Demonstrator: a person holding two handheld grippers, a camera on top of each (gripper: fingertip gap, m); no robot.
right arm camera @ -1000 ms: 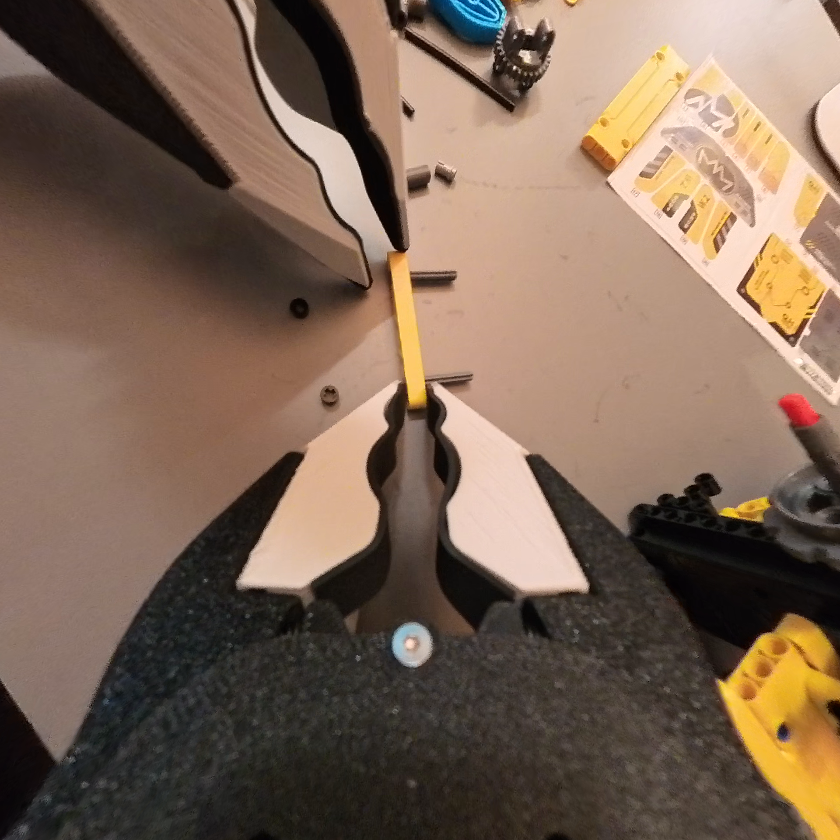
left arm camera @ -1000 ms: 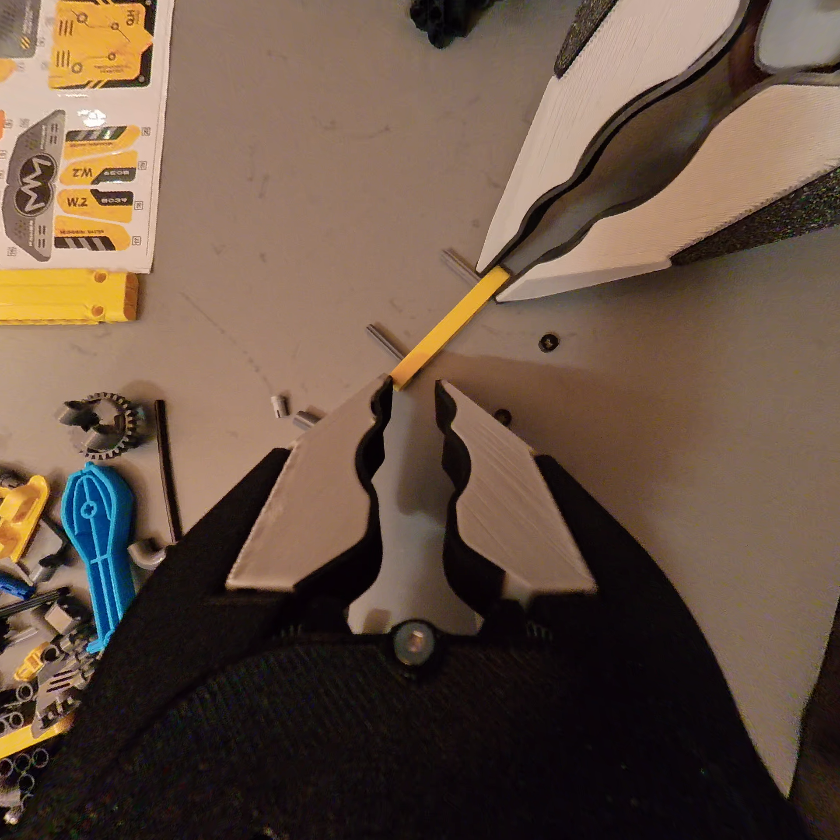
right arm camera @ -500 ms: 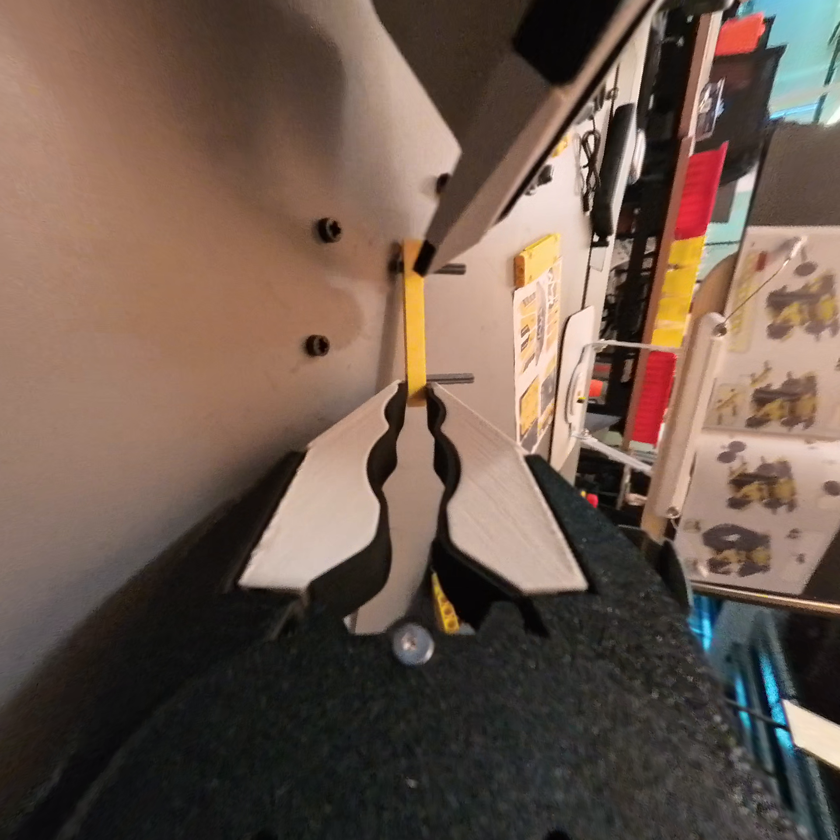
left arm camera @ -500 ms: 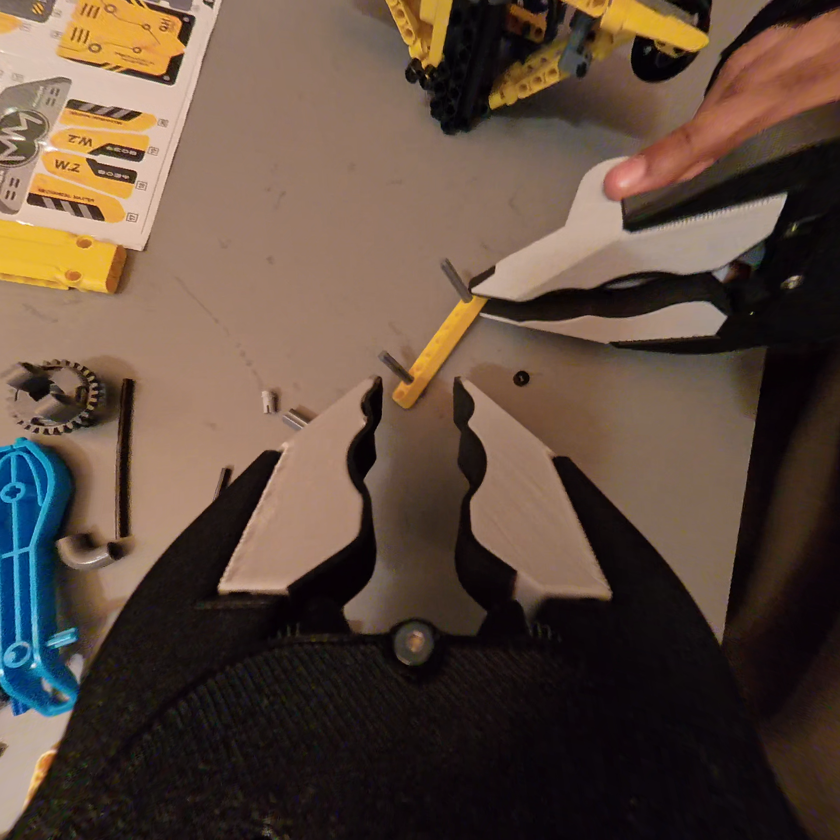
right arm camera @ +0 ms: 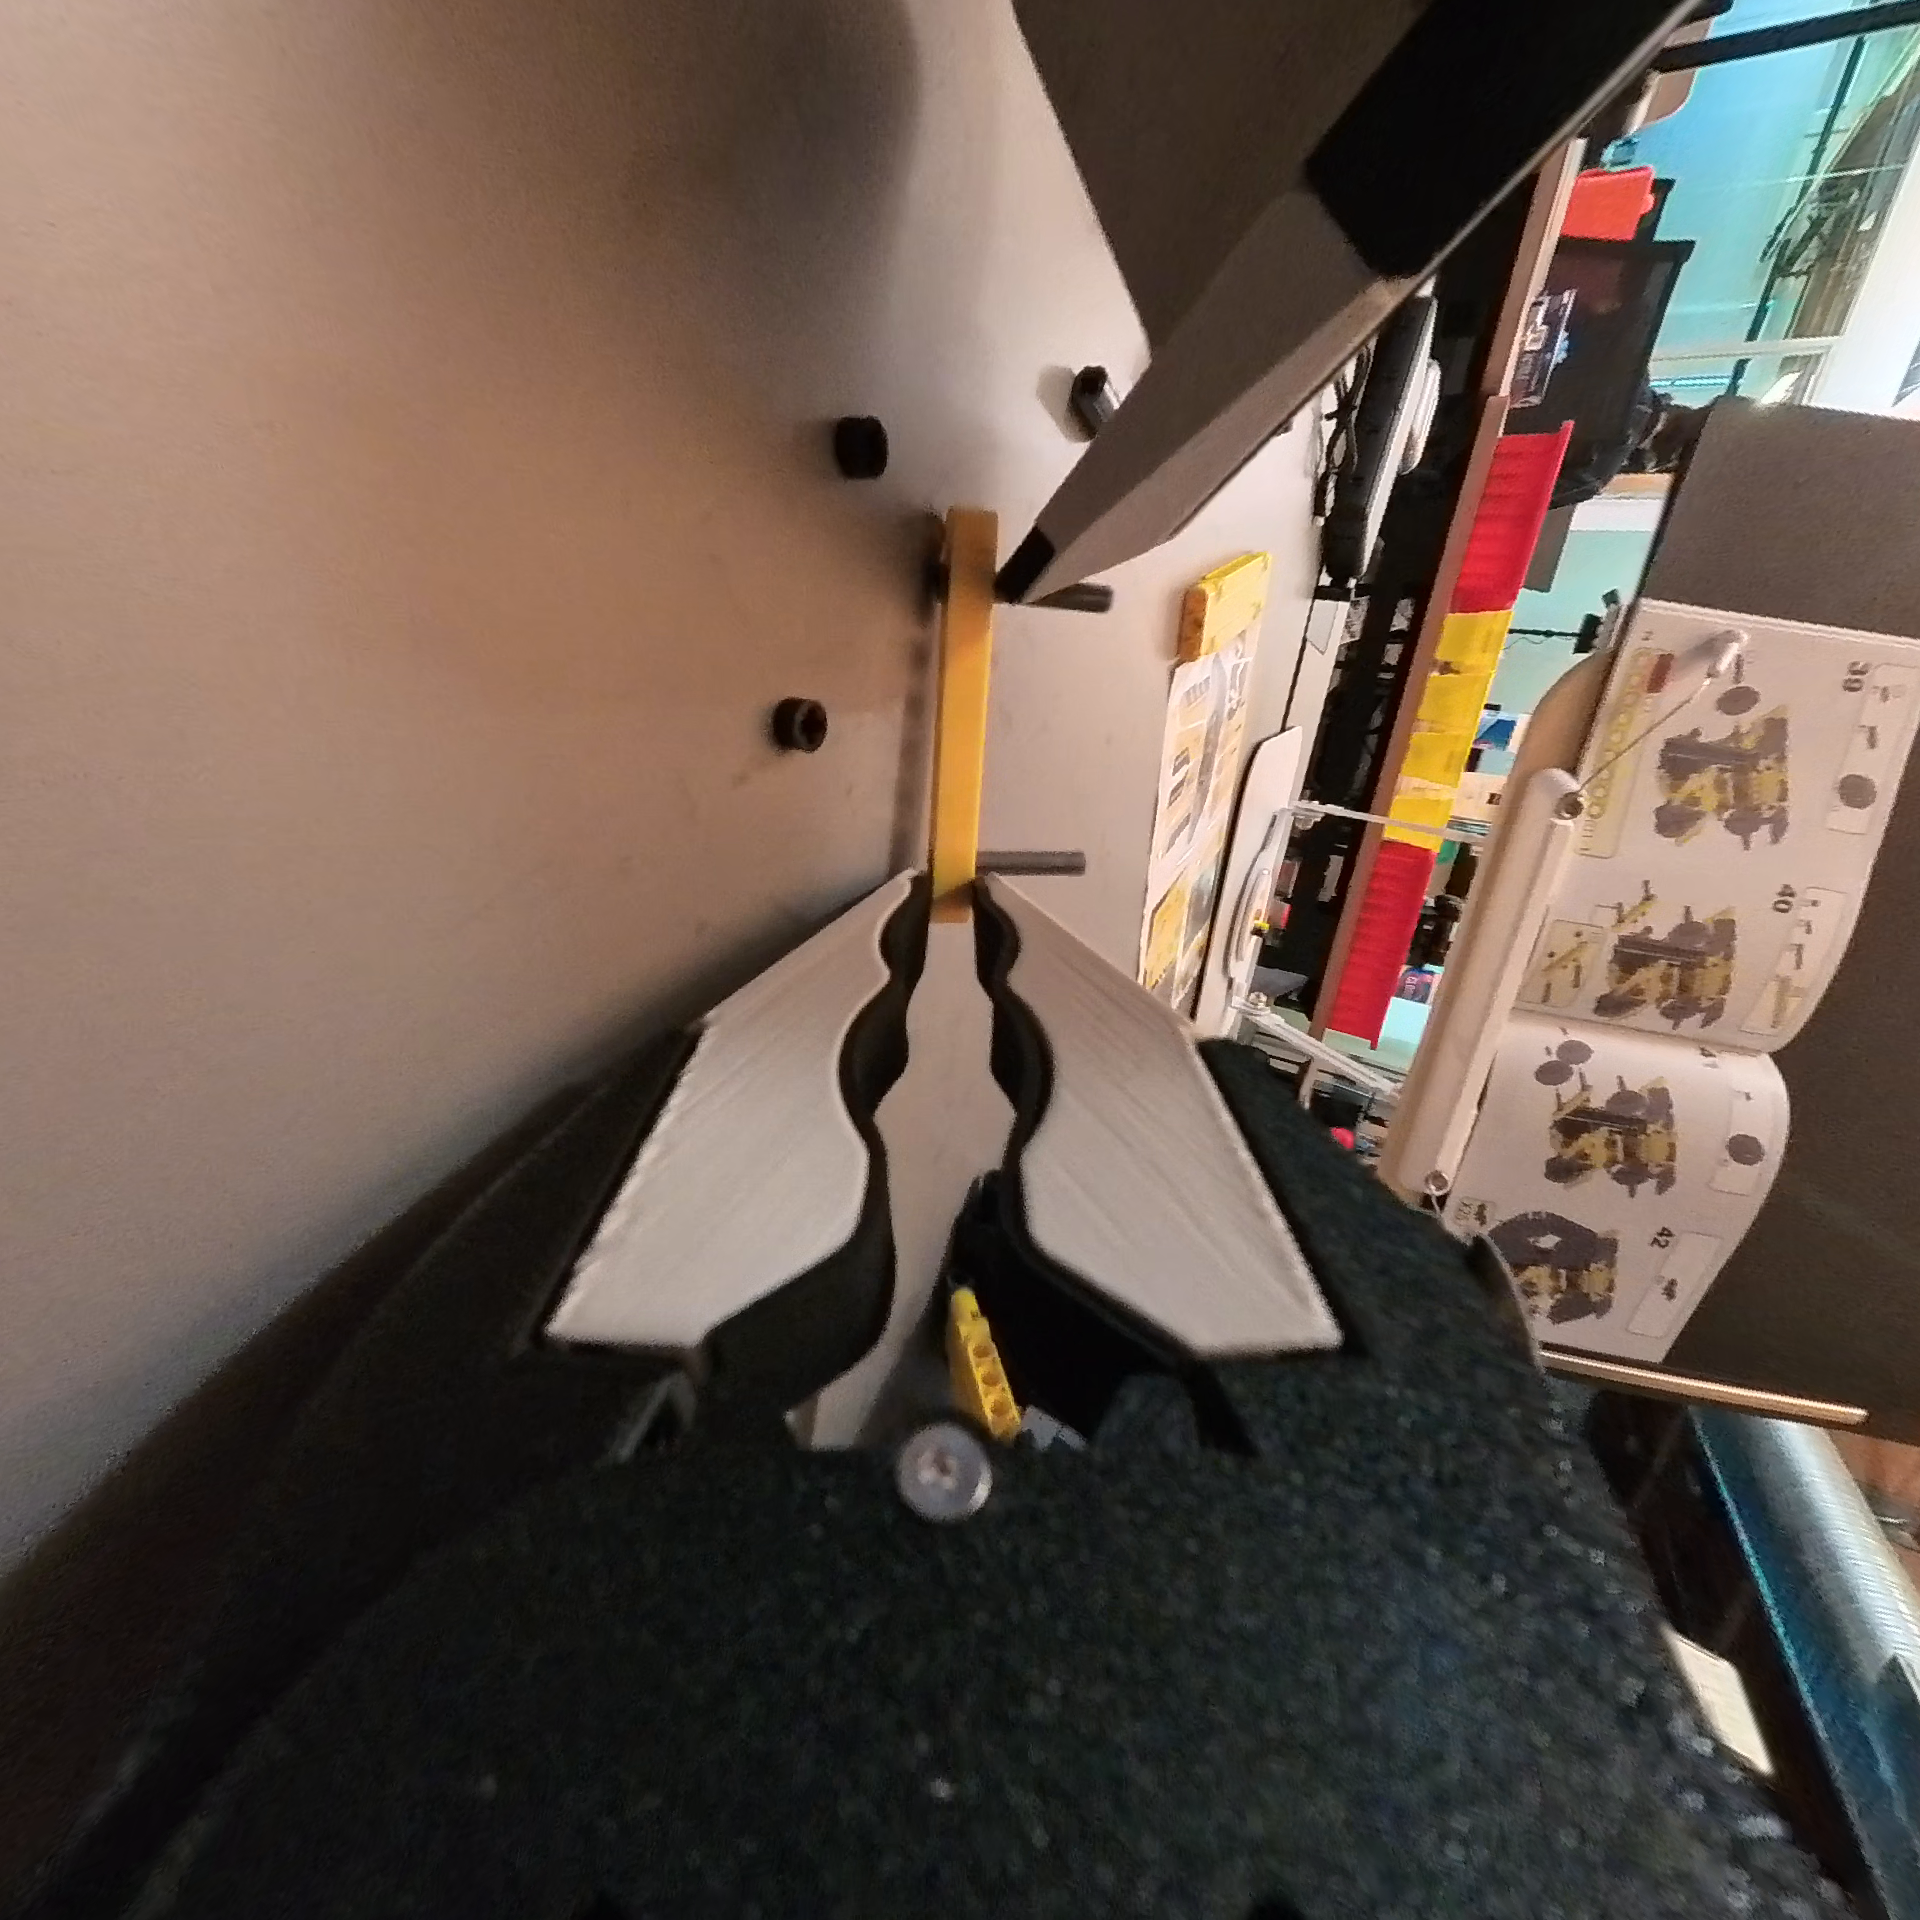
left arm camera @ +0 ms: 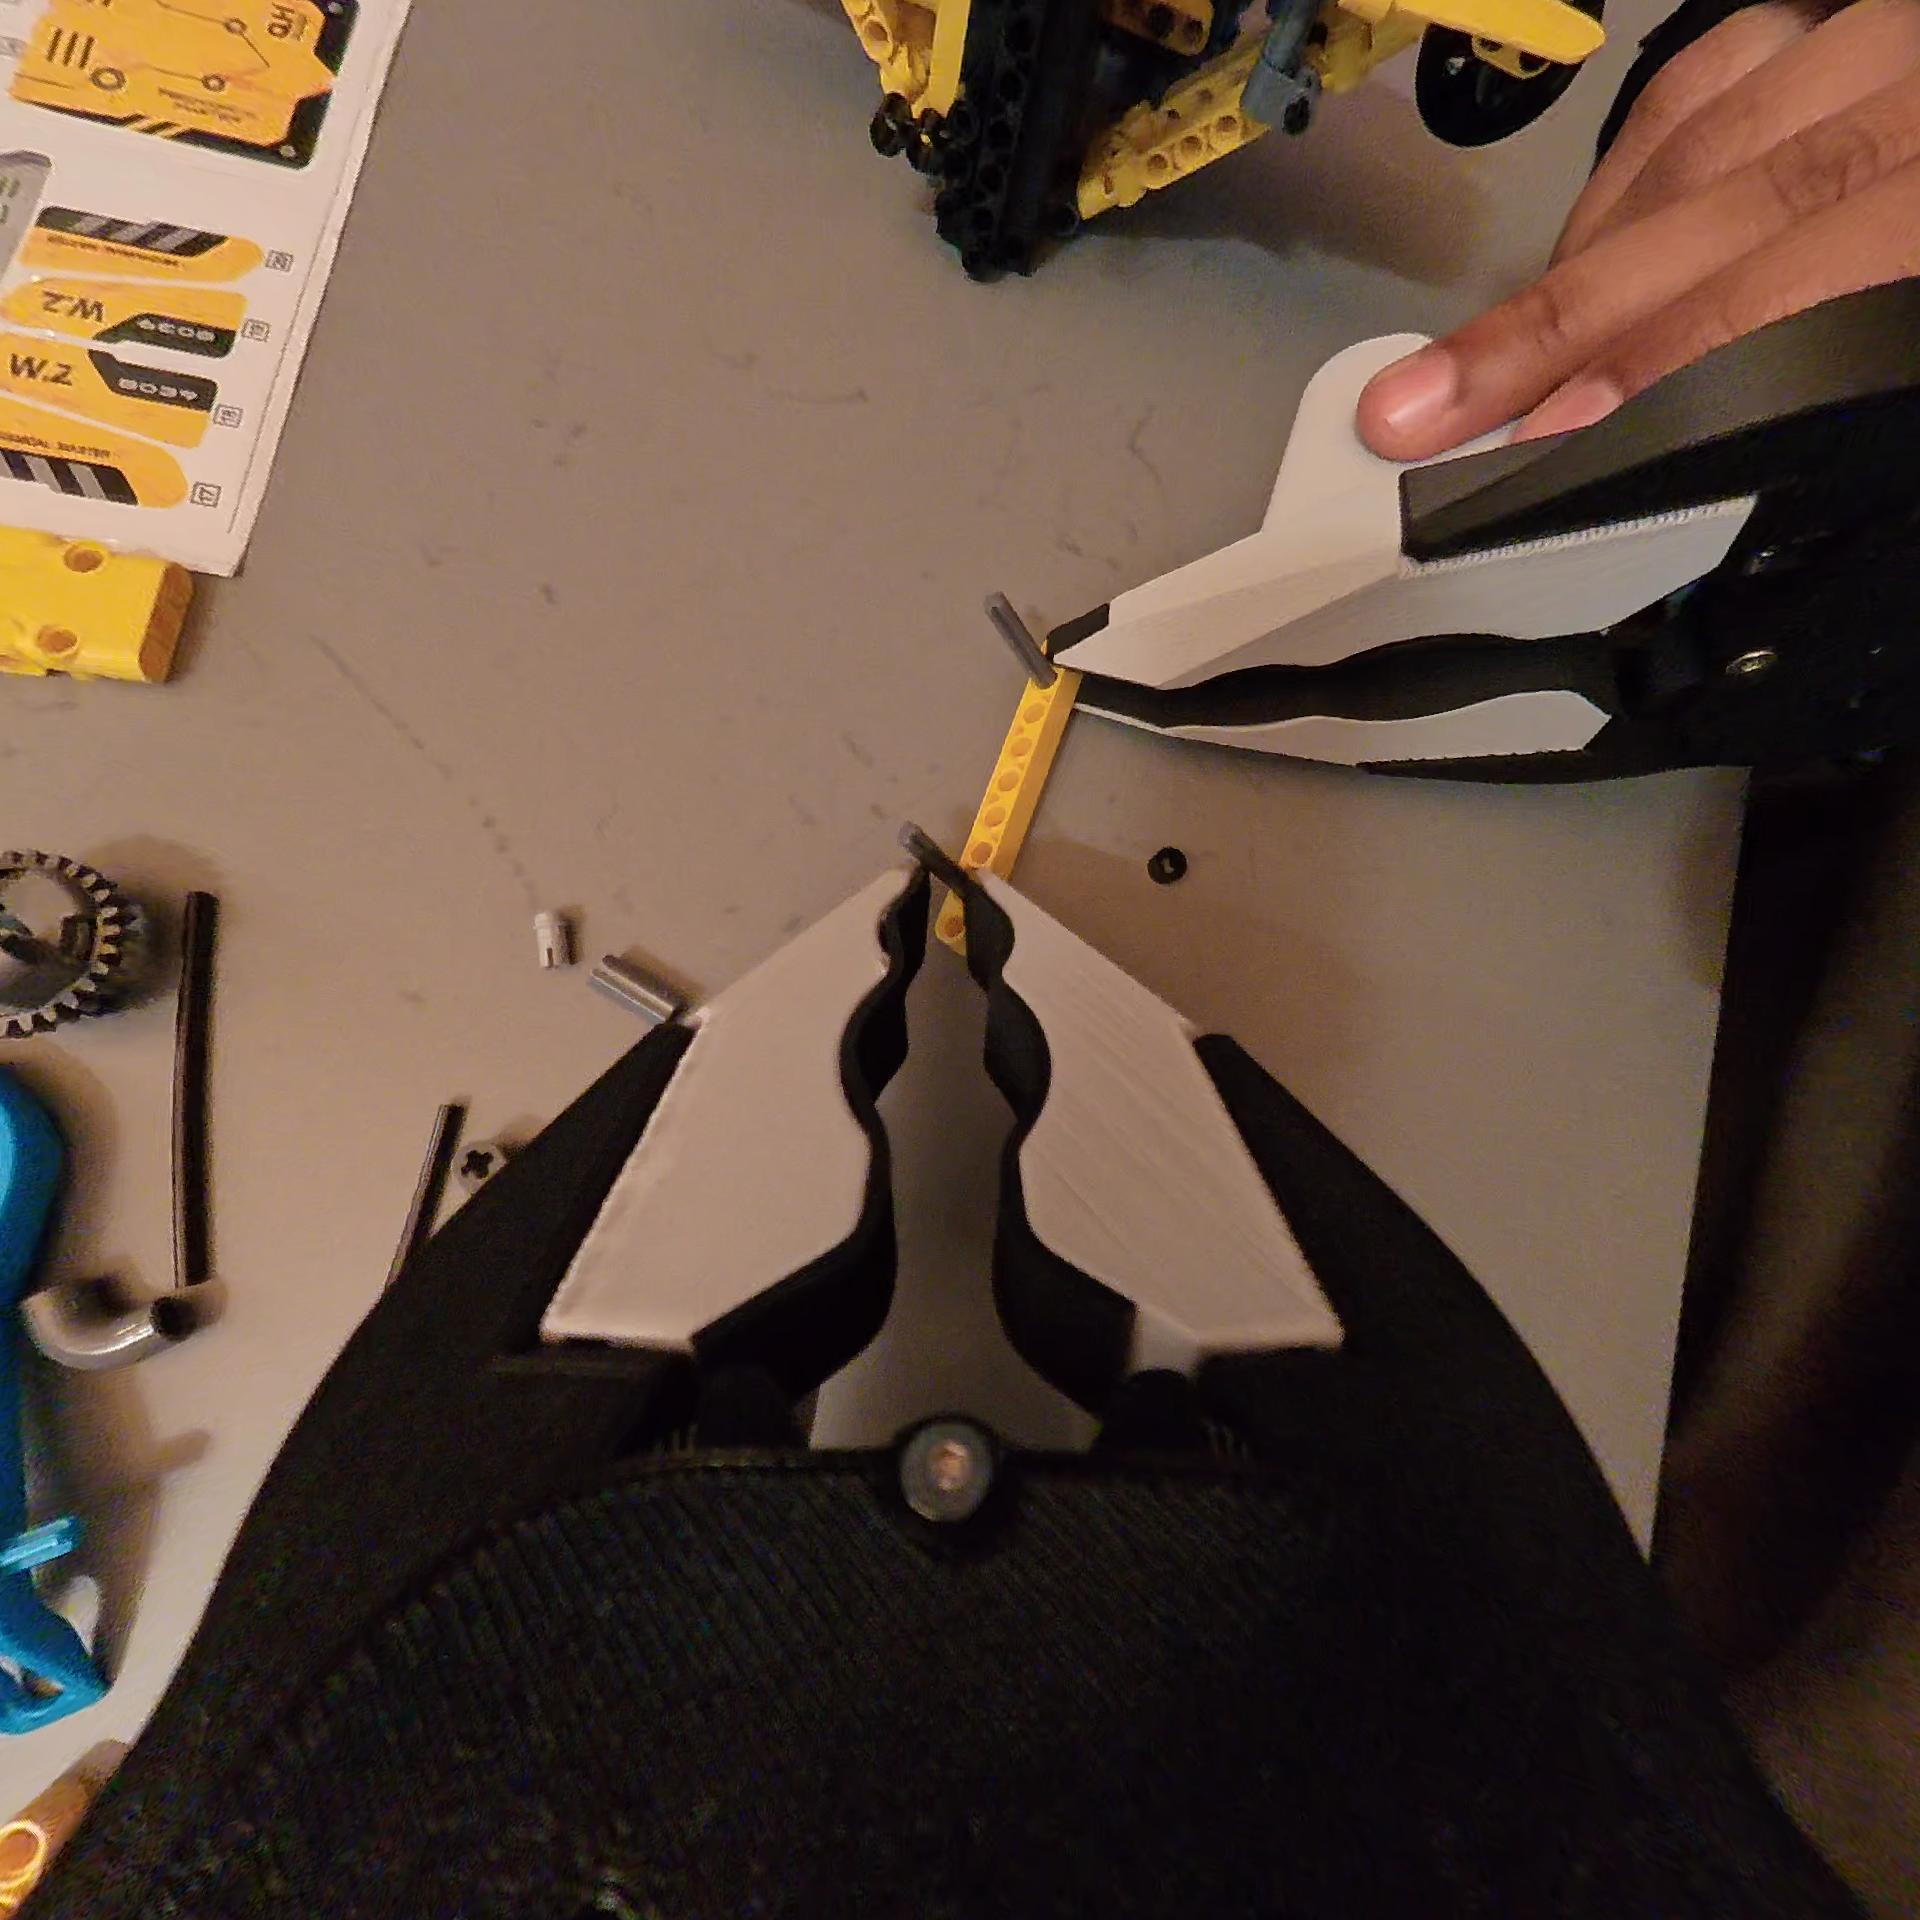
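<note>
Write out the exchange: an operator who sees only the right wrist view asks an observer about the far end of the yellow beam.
Operator: Is the left gripper holding the beam?
Observer: Yes. The left gripper is closed on the yellow beam at its end, beside a dark pin.
Operator: What faces the left camera?
Observer: The beam's broad side, with a row of holes.
Operator: Anything left of that gripper?
Observer: A grey gear and a black axle lie on the table.

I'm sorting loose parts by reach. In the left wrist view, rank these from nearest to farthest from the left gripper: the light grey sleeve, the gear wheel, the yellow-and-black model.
From the left gripper:
1. Light grey sleeve, just to its left.
2. Gear wheel, at the left edge.
3. Yellow-and-black model, at the top.
</note>
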